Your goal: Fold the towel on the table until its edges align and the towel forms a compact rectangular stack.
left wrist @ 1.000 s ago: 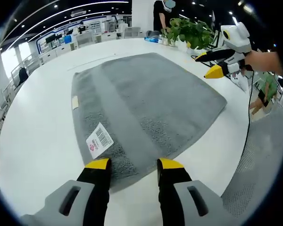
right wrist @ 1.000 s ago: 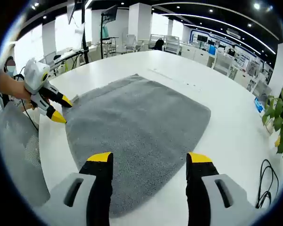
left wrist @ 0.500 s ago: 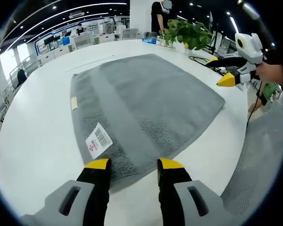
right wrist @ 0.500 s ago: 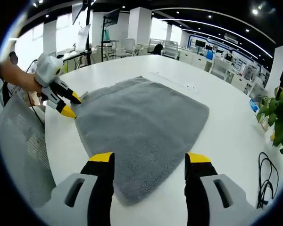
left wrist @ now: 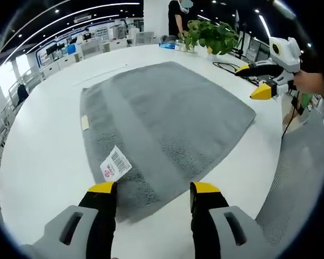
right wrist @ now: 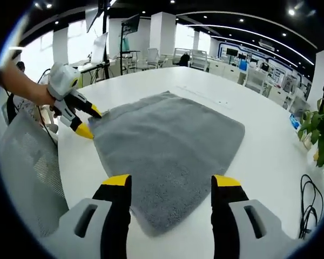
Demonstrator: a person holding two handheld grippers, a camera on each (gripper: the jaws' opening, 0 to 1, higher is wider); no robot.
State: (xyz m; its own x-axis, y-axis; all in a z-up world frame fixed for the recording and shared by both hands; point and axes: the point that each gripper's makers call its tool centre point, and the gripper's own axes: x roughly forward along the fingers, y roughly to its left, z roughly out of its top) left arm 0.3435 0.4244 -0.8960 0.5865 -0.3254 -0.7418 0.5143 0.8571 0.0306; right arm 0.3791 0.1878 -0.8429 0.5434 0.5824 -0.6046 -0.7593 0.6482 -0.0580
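Note:
A grey towel [left wrist: 162, 116] lies spread flat on the white table [left wrist: 40, 162], with a white barcode label [left wrist: 115, 163] near its close corner. My left gripper [left wrist: 154, 190] stands open just over that near corner, one jaw on each side of the towel's edge. In the right gripper view the same towel [right wrist: 167, 148] lies ahead, and my right gripper [right wrist: 171, 183] is open above its near corner. The right gripper [left wrist: 259, 81] also shows in the left gripper view, open beside the towel's right corner. The left gripper [right wrist: 89, 121] shows in the right gripper view at the towel's left corner.
A potted plant [left wrist: 213, 35] and a black cable [left wrist: 232, 67] stand at the table's far side. A cable [right wrist: 308, 202] lies on the table at the right. A mesh chair back [right wrist: 29, 162] sits by the table edge. Desks and a person are in the background.
Both cameras have moved slightly closer to the towel's near corners. My left gripper's jaws have spread a little wider. The towel lies as before.

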